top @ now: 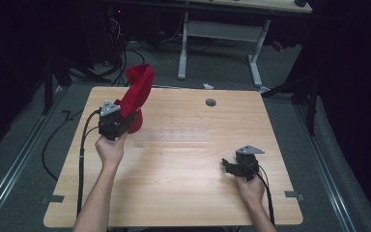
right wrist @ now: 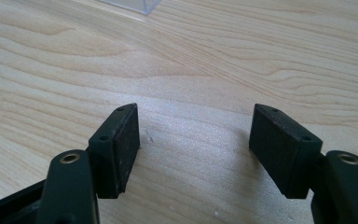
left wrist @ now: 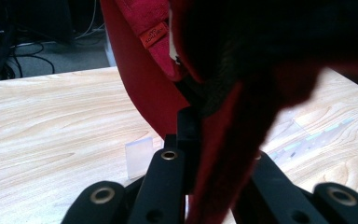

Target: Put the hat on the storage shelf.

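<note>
Cloth (top: 139,87) hangs lifted, clamped in the left gripper (top: 118,118); right gripper (top: 232,166) rests released on the table (top: 183,193). Next, likely a second grasp.

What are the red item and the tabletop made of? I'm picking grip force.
The red cloth looks like soft, matte woven or knit fabric: it drapes and folds from the left gripper, with a sewn label. The table looks like light wood or wood-grain laminate, smooth, with a faint sheen; which one is unclear.
</note>
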Available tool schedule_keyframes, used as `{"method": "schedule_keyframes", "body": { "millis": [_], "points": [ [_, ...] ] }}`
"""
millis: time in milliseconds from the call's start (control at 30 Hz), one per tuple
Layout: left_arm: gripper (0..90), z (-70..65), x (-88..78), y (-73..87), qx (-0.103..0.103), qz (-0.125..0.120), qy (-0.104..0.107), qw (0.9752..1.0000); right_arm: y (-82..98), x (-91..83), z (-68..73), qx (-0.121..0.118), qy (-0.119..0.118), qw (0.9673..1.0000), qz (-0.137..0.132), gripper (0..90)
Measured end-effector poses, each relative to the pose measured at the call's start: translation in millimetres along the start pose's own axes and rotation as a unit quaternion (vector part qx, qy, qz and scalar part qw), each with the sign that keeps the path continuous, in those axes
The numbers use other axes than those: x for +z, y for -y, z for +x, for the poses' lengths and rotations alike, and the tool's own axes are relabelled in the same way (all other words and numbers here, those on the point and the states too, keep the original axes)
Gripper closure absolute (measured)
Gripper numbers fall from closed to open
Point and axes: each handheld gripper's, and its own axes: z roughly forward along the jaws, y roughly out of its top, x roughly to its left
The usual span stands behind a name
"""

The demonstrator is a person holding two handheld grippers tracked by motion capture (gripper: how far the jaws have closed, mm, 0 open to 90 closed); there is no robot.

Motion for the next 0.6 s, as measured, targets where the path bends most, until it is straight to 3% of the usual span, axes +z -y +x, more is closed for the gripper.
{"method": "schedule_keyframes", "body": {
  "millis": [100, 333, 500, 600],
  "points": [
    [85.6, 0.2, 3.5, 4.5, 0.013, 0.001, -0.007, 0.9999, 0.0, 0.0, 0.1, 0.000, 0.000, 1.0000, 0.000, 33.6],
    [85.6, 0.0, 7.7, 8.4, 0.016, -0.002, -0.013, 0.9998, 0.0, 0.0, 0.2, 0.000, 0.000, 1.0000, 0.000, 33.6],
    [85.6, 1.5, 11.9, 17.1, 0.037, 0.010, -0.024, 0.9990, 0.1, -0.1, 0.3, -0.001, 0.000, 1.0000, 0.000, 33.6],
    [85.6, 2.5, 13.8, 20.4, 0.035, 0.008, -0.024, 0.9991, 0.1, -0.1, 0.3, -0.001, 0.000, 1.0000, 0.000, 33.6]
  ]
}}
